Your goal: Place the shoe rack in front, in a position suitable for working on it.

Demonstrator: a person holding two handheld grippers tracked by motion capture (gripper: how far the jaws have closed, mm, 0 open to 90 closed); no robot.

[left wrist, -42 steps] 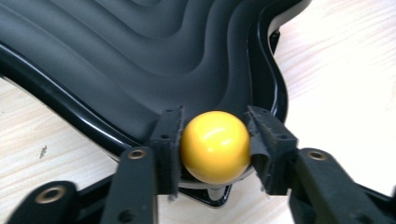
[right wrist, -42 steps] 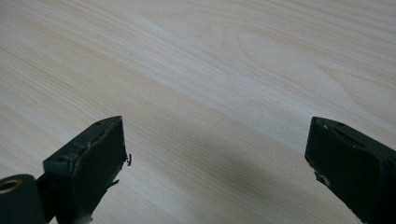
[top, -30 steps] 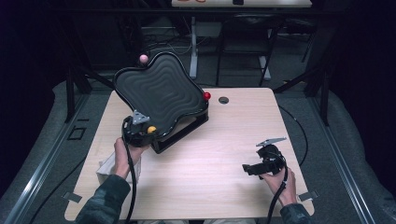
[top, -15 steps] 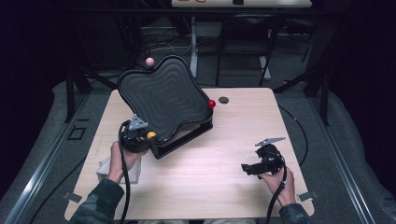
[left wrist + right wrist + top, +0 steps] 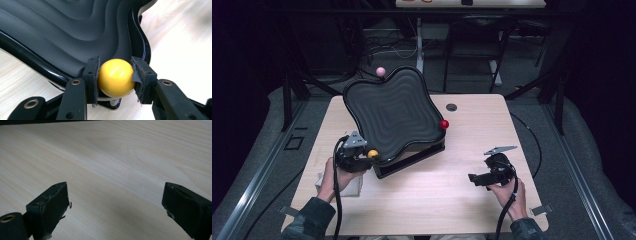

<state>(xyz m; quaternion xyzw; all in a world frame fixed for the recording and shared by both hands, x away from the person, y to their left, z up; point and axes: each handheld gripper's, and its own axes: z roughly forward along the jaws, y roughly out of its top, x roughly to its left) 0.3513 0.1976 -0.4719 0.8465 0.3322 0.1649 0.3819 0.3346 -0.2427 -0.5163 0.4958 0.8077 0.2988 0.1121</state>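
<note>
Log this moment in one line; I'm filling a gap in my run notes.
left gripper: shut on yellow knob | black wavy tray: tilted on table | right gripper: open, holds nothing

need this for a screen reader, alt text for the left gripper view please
The left tool grips a yellow ball between its two black pads, at the rim of a black wavy tray over a pale wooden table.

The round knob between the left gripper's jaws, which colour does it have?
Glossy yellow knob; the left gripper view shows it best.

Tray (image 5: 392, 112) tilted on table (image 5: 472, 200) — ball knobs at its corners.
</note>
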